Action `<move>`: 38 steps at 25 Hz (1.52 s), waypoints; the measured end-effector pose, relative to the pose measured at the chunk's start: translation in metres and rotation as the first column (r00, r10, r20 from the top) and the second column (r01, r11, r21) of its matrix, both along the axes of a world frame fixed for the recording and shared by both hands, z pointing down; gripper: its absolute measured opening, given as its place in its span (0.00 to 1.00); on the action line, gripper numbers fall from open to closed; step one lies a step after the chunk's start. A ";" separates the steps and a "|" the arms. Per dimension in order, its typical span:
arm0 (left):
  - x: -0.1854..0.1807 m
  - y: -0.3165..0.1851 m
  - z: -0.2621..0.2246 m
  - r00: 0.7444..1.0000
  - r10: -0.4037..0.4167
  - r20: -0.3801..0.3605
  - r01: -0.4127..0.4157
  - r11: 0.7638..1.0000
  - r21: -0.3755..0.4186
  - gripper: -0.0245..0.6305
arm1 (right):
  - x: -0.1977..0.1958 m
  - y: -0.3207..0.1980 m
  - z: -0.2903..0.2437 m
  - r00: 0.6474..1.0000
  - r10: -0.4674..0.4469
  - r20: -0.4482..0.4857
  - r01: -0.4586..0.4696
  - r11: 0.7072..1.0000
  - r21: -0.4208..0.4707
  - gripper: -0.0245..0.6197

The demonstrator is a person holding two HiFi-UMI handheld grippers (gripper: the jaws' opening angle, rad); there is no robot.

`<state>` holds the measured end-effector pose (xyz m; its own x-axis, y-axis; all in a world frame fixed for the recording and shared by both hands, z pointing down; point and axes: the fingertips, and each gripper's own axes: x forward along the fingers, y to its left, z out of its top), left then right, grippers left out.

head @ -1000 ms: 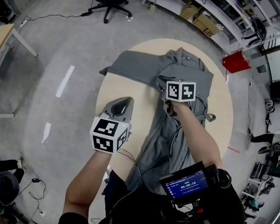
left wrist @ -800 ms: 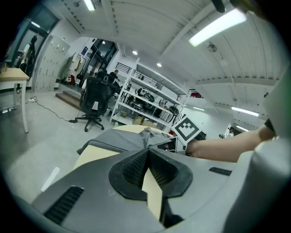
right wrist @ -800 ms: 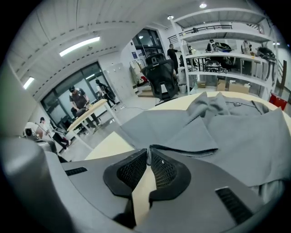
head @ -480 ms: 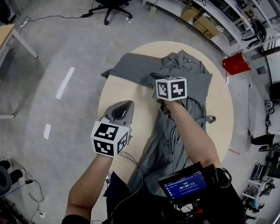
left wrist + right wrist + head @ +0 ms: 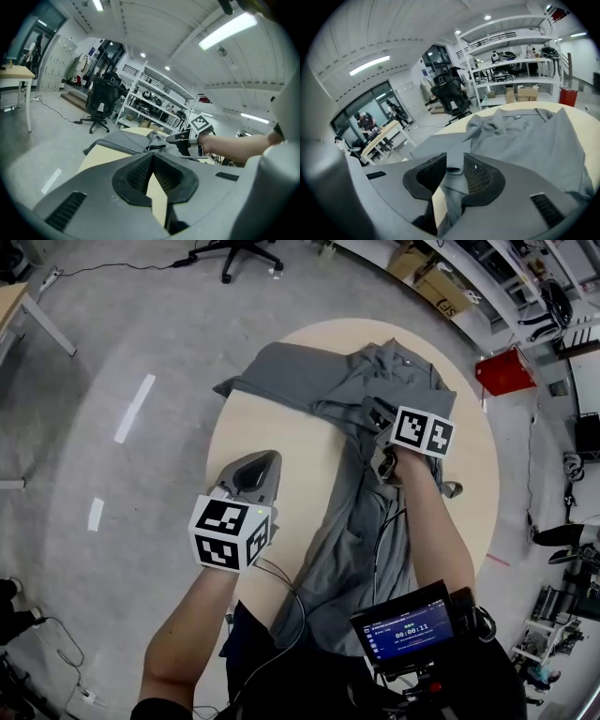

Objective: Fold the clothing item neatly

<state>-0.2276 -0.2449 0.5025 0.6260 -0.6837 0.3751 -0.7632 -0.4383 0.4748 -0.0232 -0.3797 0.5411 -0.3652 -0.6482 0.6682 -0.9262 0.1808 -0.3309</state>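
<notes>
Just one grey shirt (image 5: 352, 512) drapes one table (image 5: 272, 432).

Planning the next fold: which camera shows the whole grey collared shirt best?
The head view: it looks down on nearly all the grey collared shirt, sleeve spread left, across the round wooden table. The right gripper view shows just collar and upper body; the left gripper view, only a distant sleeve and collar.

- Shirt (image 5: 349, 531): grey cloth, matt, soft and creased.
- Table (image 5: 281, 442): pale wood-look top, smooth and matt.
- Left gripper (image 5: 152, 161): matt grey plastic, with black, finely ribbed pads (image 5: 137, 176).
- Floor (image 5: 112, 334): grey, smooth, faint sheen.
- Rack (image 5: 515, 60): white-painted metal.
</notes>
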 end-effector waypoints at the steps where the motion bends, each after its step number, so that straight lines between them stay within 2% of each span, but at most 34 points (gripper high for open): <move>1: 0.003 -0.001 0.000 1.000 0.002 -0.001 -0.002 1.000 0.001 0.03 | 0.009 -0.002 0.006 1.000 0.024 0.008 -0.024 0.999 -0.030 0.19; 5: 0.015 0.001 -0.004 1.000 0.018 0.001 -0.018 1.000 0.000 0.03 | 0.012 -0.001 0.030 0.994 0.080 0.073 -0.069 0.989 -0.134 0.20; 7: 0.014 0.003 -0.007 1.000 0.012 0.005 -0.012 1.000 0.000 0.03 | 0.008 -0.005 0.029 0.992 0.088 0.094 -0.074 0.987 -0.145 0.20; 9: 0.008 0.002 -0.005 1.000 -0.006 0.006 0.006 1.000 -0.008 0.03 | 0.003 -0.013 0.027 0.991 0.085 0.102 -0.070 0.987 -0.143 0.13; 11: 0.004 -0.001 0.003 1.000 -0.020 0.002 0.020 1.000 -0.016 0.03 | -0.004 -0.029 0.023 0.990 0.079 0.120 -0.066 0.991 -0.115 0.08; 16: -0.014 0.000 -0.002 0.999 -0.047 0.002 0.047 0.999 -0.012 0.03 | -0.045 -0.084 -0.015 0.983 0.039 0.181 -0.045 0.999 0.027 0.07; 20: -0.042 0.002 0.006 0.997 -0.072 0.003 0.072 0.997 -0.002 0.03 | -0.081 -0.099 -0.004 0.977 0.007 0.212 -0.015 0.999 0.038 0.08; 21: -0.047 0.002 0.008 0.997 -0.072 -0.001 0.072 0.997 0.003 0.03 | -0.086 -0.096 -0.002 0.973 0.003 0.231 -0.012 0.999 0.037 0.14; 23: -0.049 0.005 0.008 0.998 -0.067 -0.008 0.067 0.998 0.006 0.03 | -0.088 -0.083 -0.008 0.969 -0.015 0.245 0.002 0.999 0.051 0.19; 26: -0.041 0.004 0.009 0.998 -0.058 -0.021 0.058 0.998 0.006 0.03 | -0.074 -0.053 -0.026 0.974 -0.037 0.224 0.018 0.996 0.090 0.19; 29: -0.046 -0.001 0.016 0.997 -0.074 -0.002 0.074 0.997 0.001 0.03 | -0.068 -0.003 -0.037 0.976 -0.099 0.195 0.080 0.992 0.102 0.19; 31: -0.058 -0.010 0.017 0.988 -0.152 0.017 0.152 0.988 -0.021 0.03 | -0.056 0.042 -0.057 0.969 -0.142 0.201 0.121 0.986 0.112 0.19; 34: -0.077 -0.029 0.020 0.969 -0.246 -0.026 0.241 0.964 -0.108 0.03 | -0.040 0.090 -0.080 0.960 -0.184 0.212 0.156 0.978 0.142 0.19; 38: -0.110 -0.051 0.021 0.943 -0.331 -0.014 0.322 0.926 -0.195 0.03 | -0.040 0.112 -0.089 0.959 -0.240 0.148 0.212 0.960 0.182 0.19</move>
